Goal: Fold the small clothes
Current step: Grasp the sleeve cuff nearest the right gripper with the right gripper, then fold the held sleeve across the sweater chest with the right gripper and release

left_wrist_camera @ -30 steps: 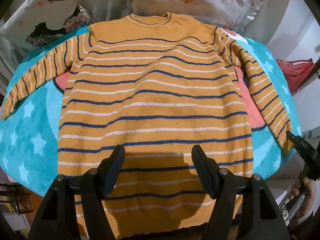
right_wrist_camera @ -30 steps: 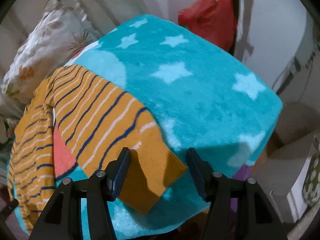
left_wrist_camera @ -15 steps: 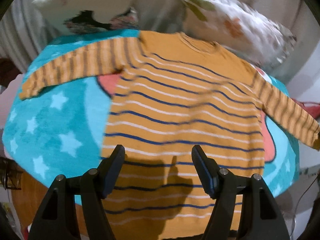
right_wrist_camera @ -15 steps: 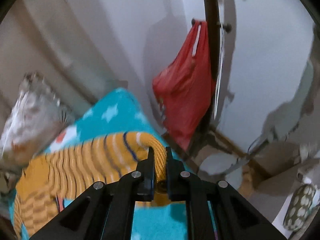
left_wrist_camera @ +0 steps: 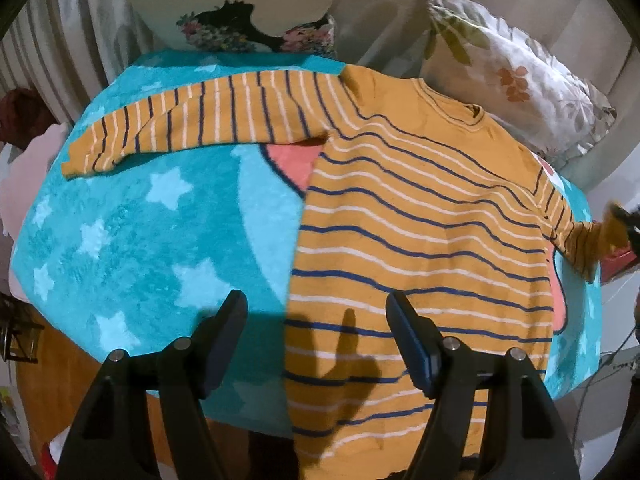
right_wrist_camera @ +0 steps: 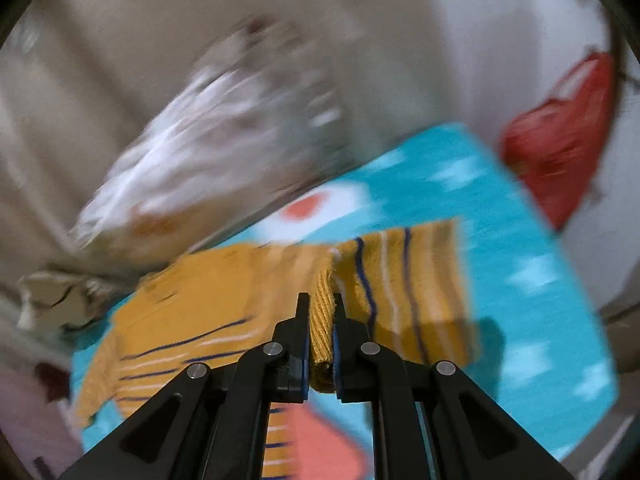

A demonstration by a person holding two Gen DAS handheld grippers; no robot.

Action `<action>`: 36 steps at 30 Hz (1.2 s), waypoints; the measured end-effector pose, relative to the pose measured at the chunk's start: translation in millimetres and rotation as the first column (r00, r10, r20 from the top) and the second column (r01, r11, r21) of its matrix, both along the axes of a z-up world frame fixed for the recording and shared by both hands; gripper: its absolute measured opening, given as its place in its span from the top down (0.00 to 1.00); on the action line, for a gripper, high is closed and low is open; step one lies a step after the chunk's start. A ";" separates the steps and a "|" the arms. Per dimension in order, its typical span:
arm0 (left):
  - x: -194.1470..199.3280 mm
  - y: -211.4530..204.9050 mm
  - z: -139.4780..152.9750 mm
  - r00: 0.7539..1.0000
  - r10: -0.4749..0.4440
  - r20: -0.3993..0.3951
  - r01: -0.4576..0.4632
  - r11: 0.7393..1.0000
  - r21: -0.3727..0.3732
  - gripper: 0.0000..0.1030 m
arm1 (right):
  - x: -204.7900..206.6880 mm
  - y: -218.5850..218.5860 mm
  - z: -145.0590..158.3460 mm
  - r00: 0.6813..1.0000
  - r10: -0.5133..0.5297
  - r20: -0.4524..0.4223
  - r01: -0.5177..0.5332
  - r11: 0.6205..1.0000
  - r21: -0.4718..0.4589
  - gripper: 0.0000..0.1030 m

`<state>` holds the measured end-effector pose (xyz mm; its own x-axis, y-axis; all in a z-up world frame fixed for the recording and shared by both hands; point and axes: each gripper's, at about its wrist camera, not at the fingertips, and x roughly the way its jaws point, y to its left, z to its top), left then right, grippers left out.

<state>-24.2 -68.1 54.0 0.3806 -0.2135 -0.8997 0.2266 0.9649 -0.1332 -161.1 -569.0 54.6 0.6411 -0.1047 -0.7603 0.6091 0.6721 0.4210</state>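
Note:
An orange sweater (left_wrist_camera: 420, 220) with blue and white stripes lies flat on a turquoise star blanket (left_wrist_camera: 120, 220). Its left sleeve (left_wrist_camera: 200, 124) stretches out to the left. My left gripper (left_wrist_camera: 316, 304) hovers over the sweater's lower left side edge; its jaws are opening and nothing is between them. My right gripper (right_wrist_camera: 321, 300) is shut on the ribbed cuff of the right sleeve (right_wrist_camera: 400, 280), which is lifted off the blanket and doubles back on itself. In the left wrist view that raised cuff (left_wrist_camera: 588, 240) shows at the far right edge.
Two floral pillows (left_wrist_camera: 512, 72) (left_wrist_camera: 240, 20) lean against the wall behind the blanket. A red bag (right_wrist_camera: 560, 136) hangs at the right by the wall. The blanket's front edge drops off just below my left gripper.
My right gripper shut on the right sleeve's cuff and lifted it up and inward toward the sweater's body. My left gripper slid left from the hem's middle to the left side edge.

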 end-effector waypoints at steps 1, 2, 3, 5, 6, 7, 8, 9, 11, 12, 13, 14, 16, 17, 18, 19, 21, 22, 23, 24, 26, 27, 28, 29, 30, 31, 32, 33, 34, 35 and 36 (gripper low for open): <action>3.0 4.9 -0.1 1.000 0.001 -0.002 -0.001 1.000 -0.005 0.31 | 22.3 20.8 -2.8 0.999 0.046 0.010 -0.046 0.999 0.028 0.91; 7.0 12.0 0.0 1.000 0.003 -0.002 -0.003 1.000 -0.011 0.31 | 35.6 33.9 -4.4 0.997 0.070 0.013 -0.071 0.997 0.038 0.91; 9.5 17.6 0.1 1.000 0.006 -0.003 -0.006 1.000 -0.015 0.31 | 57.0 54.9 -6.5 0.994 0.112 0.015 -0.113 0.992 0.048 0.91; 14.9 30.7 -0.3 1.000 0.013 -0.004 -0.013 1.000 -0.025 0.31 | 85.0 85.2 -9.9 0.985 0.170 0.012 -0.170 0.984 0.050 0.91; 18.0 37.6 -1.3 1.000 0.018 -0.007 -0.019 0.999 -0.029 0.31 | 105.5 107.5 -12.0 0.978 0.209 0.003 -0.209 0.977 0.048 0.91; 20.9 45.3 -2.6 1.000 0.025 -0.010 -0.026 0.999 -0.034 0.31 | 118.2 121.6 -14.4 0.972 0.235 -0.003 -0.234 0.971 0.048 0.91; 23.9 53.6 -4.2 0.999 0.033 -0.016 -0.034 0.999 -0.039 0.31 | 132.3 137.2 -17.3 0.964 0.264 -0.008 -0.263 0.963 0.051 0.91; 26.9 62.3 -6.2 0.999 0.042 -0.021 -0.043 0.998 -0.042 0.31 | 146.3 154.5 -21.2 0.956 0.294 -0.014 -0.293 0.955 0.054 0.91; 31.7 78.0 -9.9 0.998 0.060 -0.030 -0.062 0.997 -0.047 0.31 | 170.6 189.9 -27.9 0.937 0.347 -0.034 -0.346 0.937 0.052 0.91; 34.6 87.3 -12.2 0.997 0.073 -0.036 -0.074 0.996 -0.049 0.31 | 186.6 209.2 -33.2 0.926 0.376 -0.043 -0.374 0.926 0.057 0.91; 36.6 94.5 -14.4 0.996 0.082 -0.041 -0.084 0.995 -0.051 0.31 | 196.4 221.8 -37.9 0.919 0.392 -0.051 -0.389 0.919 0.060 0.91; 39.1 103.1 -17.2 0.994 0.095 -0.048 -0.097 0.994 -0.053 0.31 | 207.7 234.8 -42.6 0.911 0.407 -0.060 -0.404 0.913 0.065 0.91; 43.1 117.5 -22.2 0.992 0.113 -0.059 -0.117 0.991 -0.059 0.31 | 230.2 260.5 -53.0 0.894 0.441 -0.077 -0.435 0.897 0.080 0.91; 45.0 124.5 -24.9 0.990 0.122 -0.065 -0.126 0.990 -0.062 0.31 | 241.5 272.8 -59.3 0.885 0.457 -0.090 -0.450 0.889 0.086 0.91; 46.9 131.1 -27.7 0.989 0.131 -0.073 -0.135 0.989 -0.064 0.31 | 246.7 278.4 -63.5 0.879 0.466 -0.098 -0.459 0.884 0.089 0.91; 48.1 136.0 -29.9 0.988 0.136 -0.078 -0.142 0.988 -0.066 0.31 | 256.2 289.0 -69.3 0.872 0.477 -0.113 -0.469 0.878 0.091 0.91; 50.8 145.7 -34.8 0.985 0.148 -0.093 -0.155 0.985 -0.071 0.31 | 267.8 302.0 -77.6 0.862 0.488 -0.142 -0.479 0.873 0.093 0.91; 51.6 149.3 -36.7 0.983 0.152 -0.099 -0.159 0.984 -0.074 0.31 | 273.5 308.9 -82.6 0.857 0.491 -0.155 -0.481 0.871 0.096 0.91; 52.9 152.2 -38.3 0.982 0.155 -0.103 -0.163 0.984 -0.077 0.31 | 278.0 314.9 -86.1 0.855 0.491 -0.165 -0.481 0.871 0.099 0.91; 54.0 154.8 -39.7 0.982 0.158 -0.106 -0.166 0.983 -0.078 0.31 | 282.1 318.9 -89.1 0.854 0.489 -0.175 -0.479 0.872 0.101 0.91; 55.5 159.3 -42.1 0.981 0.160 -0.111 -0.169 0.982 -0.080 0.31 | 289.8 327.2 -95.7 0.853 0.485 -0.195 -0.473 0.875 0.104 0.90; 56.0 160.9 -42.7 0.981 0.160 -0.112 -0.170 0.982 -0.082 0.31 | 291.3 329.4 -96.6 0.851 0.486 -0.198 -0.474 0.874 0.107 0.88; 56.7 162.8 -43.6 0.980 0.161 -0.115 -0.171 0.982 -0.084 0.31 | 293.4 331.7 -97.5 0.851 0.487 -0.198 -0.473 0.873 0.116 0.84; 56.1 164.3 -43.6 0.980 0.161 -0.117 -0.171 0.982 -0.086 0.31 | 295.3 334.2 -96.8 0.851 0.488 -0.193 -0.473 0.873 0.122 0.75; 56.8 165.0 -43.9 0.980 0.160 -0.119 -0.171 0.982 -0.086 0.31 | 295.3 336.9 -94.3 0.850 0.496 -0.176 -0.480 0.868 0.127 0.70; 58.0 165.1 -43.8 0.980 0.159 -0.120 -0.170 0.982 -0.087 0.31 | 294.6 340.9 -88.8 0.846 0.512 -0.150 -0.498 0.858 0.125 0.60; 58.6 165.6 -43.8 0.980 0.158 -0.120 -0.169 0.982 -0.088 0.31 | 293.4 346.1 -82.3 0.835 0.539 -0.114 -0.526 0.842 0.123 0.58; 59.2 166.0 -43.8 0.980 0.156 -0.121 -0.168 0.982 -0.088 0.31 | 292.0 351.6 -75.4 0.822 0.565 -0.079 -0.554 0.823 0.124 0.56; 59.6 165.9 -43.5 0.980 0.156 -0.121 -0.167 0.982 -0.087 0.31 | 288.8 354.8 -69.1 0.815 0.576 -0.063 -0.568 0.815 0.112 0.55; 60.2 165.9 -42.8 0.981 0.155 -0.120 -0.165 0.982 -0.086 0.31 | 283.1 360.3 -59.8 0.813 0.579 -0.065 -0.576 0.815 0.065 0.54; 61.1 165.7 -41.8 0.981 0.152 -0.118 -0.163 0.983 -0.085 0.31 | 275.9 366.9 -50.5 0.817 0.570 -0.092 -0.573 0.819 -0.016 0.54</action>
<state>36.9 97.6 12.1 0.3157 -0.2446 -0.9168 0.0515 0.9692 -0.2408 114.9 -202.0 4.1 0.5333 0.2299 -0.8141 0.1398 0.9252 0.3529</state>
